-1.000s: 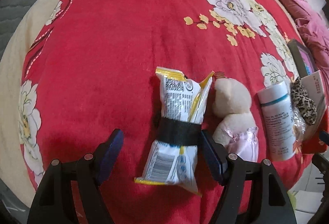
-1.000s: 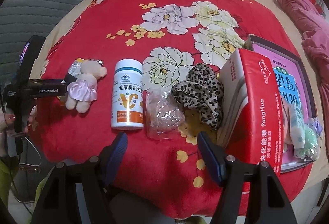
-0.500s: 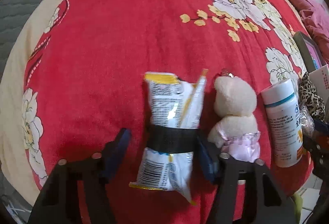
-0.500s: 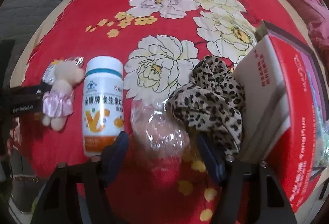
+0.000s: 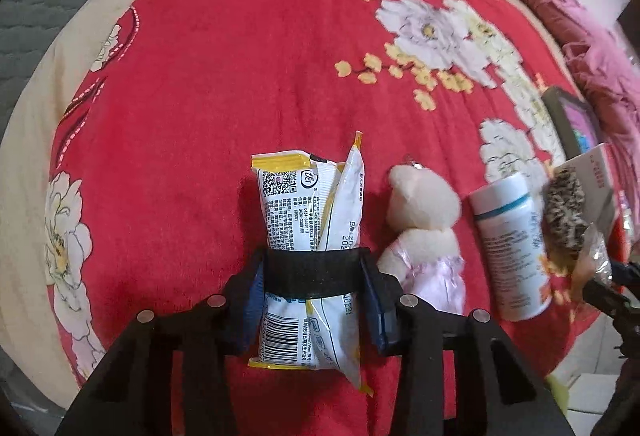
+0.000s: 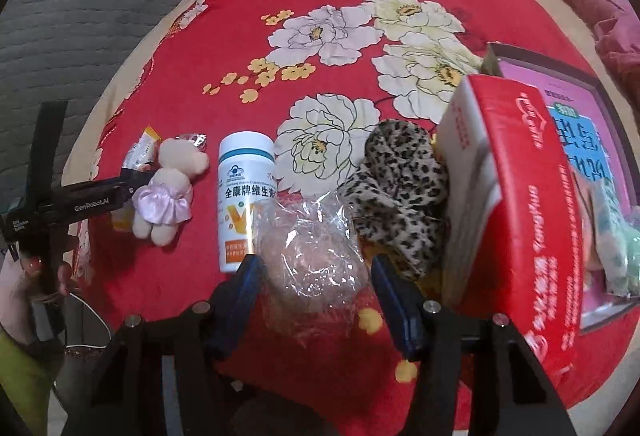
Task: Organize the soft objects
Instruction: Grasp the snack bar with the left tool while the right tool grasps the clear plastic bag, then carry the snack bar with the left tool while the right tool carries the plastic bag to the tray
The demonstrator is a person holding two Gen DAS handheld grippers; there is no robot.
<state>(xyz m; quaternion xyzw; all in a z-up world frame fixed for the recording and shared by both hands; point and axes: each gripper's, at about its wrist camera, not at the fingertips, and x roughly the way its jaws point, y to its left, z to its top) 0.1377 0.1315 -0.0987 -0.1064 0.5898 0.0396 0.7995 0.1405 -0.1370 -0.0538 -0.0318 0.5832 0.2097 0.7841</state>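
"GenRobot.AI" on left gripper (image 6: 138, 177) body. White bottle (image 6: 242, 195) label: "全康牌维生素". Red carton (image 6: 516, 203) side: "YangYuan". Snack packet (image 5: 310, 232): QR code, barcode; fine print unreadable.

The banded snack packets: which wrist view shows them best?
Left wrist view: the banded snack packets lie centred, print and barcode legible, between the left gripper fingers. The right wrist view shows only an orange-white corner behind the teddy bear.

One teddy bear (image 6: 168, 187), one bottle (image 6: 242, 195), two boxes (image 6: 516, 203).
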